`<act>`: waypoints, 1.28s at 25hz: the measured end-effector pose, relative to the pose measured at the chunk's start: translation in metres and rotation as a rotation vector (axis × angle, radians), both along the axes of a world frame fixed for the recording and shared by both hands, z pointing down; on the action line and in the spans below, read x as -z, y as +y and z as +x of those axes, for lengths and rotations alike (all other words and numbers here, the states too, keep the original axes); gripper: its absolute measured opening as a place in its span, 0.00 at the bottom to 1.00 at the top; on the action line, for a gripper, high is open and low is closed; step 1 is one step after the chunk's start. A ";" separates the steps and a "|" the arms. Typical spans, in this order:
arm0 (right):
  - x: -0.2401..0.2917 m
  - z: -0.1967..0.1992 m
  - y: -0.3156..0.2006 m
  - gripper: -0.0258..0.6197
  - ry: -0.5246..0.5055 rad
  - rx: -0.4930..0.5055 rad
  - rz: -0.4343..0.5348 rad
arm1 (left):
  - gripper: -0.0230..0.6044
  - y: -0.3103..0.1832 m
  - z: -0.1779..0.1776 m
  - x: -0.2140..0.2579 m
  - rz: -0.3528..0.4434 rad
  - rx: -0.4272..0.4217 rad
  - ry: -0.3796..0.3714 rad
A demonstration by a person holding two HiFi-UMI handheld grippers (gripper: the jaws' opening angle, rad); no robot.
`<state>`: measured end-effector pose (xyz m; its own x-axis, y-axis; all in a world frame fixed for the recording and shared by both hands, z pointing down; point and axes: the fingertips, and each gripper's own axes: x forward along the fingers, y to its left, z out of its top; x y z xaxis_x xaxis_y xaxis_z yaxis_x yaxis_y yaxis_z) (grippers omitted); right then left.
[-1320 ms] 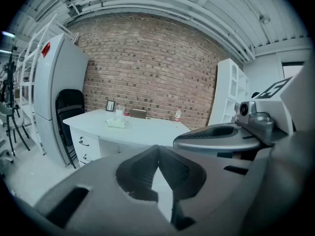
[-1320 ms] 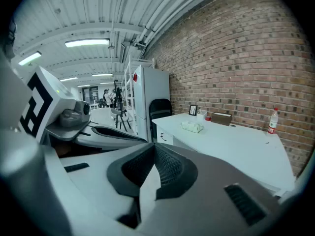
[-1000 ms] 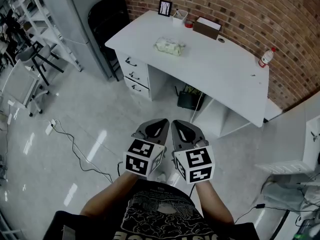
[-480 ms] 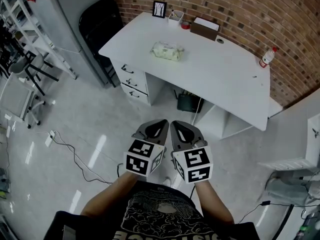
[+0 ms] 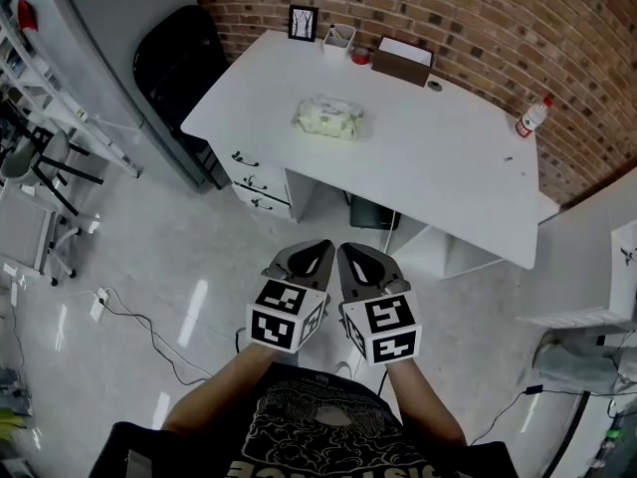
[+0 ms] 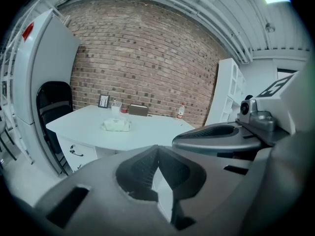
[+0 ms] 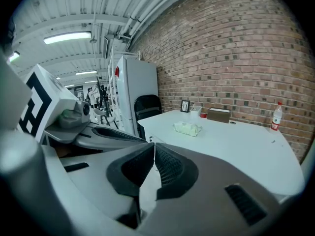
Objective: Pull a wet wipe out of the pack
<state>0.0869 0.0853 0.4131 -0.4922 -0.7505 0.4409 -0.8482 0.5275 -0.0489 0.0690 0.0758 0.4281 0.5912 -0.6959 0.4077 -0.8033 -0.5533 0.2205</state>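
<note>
Well ahead of left hand-held gripper point(image 5: 320, 244) and right hand-held gripper point(image 5: 347, 247): white surface point(image 5: 448, 157), backed by brick. Ahead and far left of the left hand-held gripper, a black chair point(image 5: 174, 63). Low over the floor point(image 5: 129, 257), side by side and almost touching, both pointed at the surface. Closed tip to tip, each of them, gripping nothing. Far ahead, out of reach, lying flat on the surface: the pack point(image 5: 328, 116). Beyond that, right of it, a brown box point(image 5: 403, 62). Far ahead to the right, a small bottle point(image 5: 530, 116), upright.
</note>
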 end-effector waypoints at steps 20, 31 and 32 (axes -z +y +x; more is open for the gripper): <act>0.010 -0.073 -0.102 0.07 0.057 -0.127 -0.020 | 0.05 -0.105 -0.071 0.013 -0.007 -0.128 0.025; 0.012 -0.091 -0.132 0.07 0.073 -0.167 -0.013 | 0.05 -0.137 -0.087 0.012 -0.007 -0.165 0.053; 0.012 -0.090 -0.134 0.07 0.073 -0.171 -0.010 | 0.05 -0.138 -0.086 0.011 -0.007 -0.168 0.054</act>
